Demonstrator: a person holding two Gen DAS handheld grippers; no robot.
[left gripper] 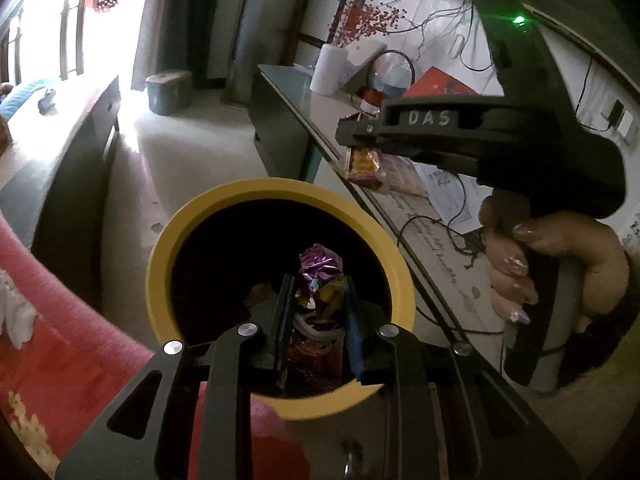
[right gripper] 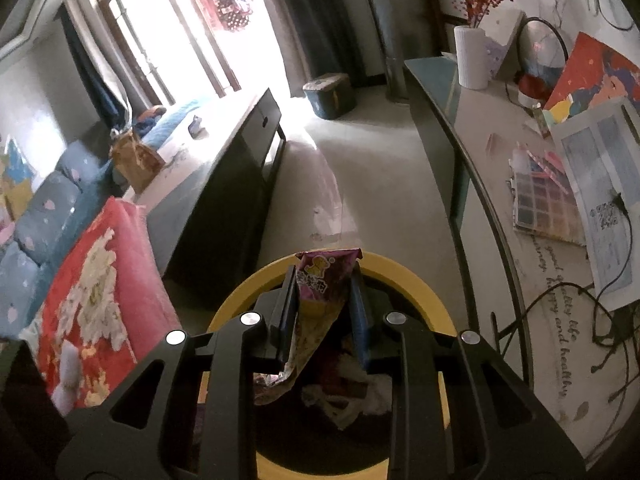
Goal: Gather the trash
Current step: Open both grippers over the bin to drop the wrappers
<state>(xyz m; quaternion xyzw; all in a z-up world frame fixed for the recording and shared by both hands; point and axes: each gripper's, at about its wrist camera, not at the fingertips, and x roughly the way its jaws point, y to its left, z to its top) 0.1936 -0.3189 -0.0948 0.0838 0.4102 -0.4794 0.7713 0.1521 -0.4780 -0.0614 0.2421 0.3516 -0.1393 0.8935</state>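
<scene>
Over the yellow bin point(left gripper: 280, 404) hang both tools, and each one has a piece of trash in it. The bin is round, with a yellow rim and a dark inside, and it stands on the floor point(right gripper: 360, 152) beside the long tabletop point(right gripper: 480, 120).

The left tool point(left gripper: 316, 300) points down into the bin. It is clenched on a crumpled shiny wrapper point(left gripper: 320, 276), purple on top and yellow lower down. The wrapper sticks up from between the fingers point(left gripper: 286, 320).

The right tool point(right gripper: 324, 296) is also above the bin. It is clenched on a pink snack bag point(right gripper: 316, 284) with a little picture on it. The bag hangs down bent between the two sides of the tool. In the left camera view you can see a hand point(left gripper: 560, 264) holding the handle of this tool, up near the edge of the tabletop.

Inside the bin there is more trash point(right gripper: 352, 396), white and crumpled, lying at the bottom.

A white vase point(right gripper: 472, 58) with red berries stands on the tabletop. Papers and black cables point(right gripper: 612, 300) lie there too. On the other side of the bin is a red blanket point(right gripper: 92, 280) with white flowers.
</scene>
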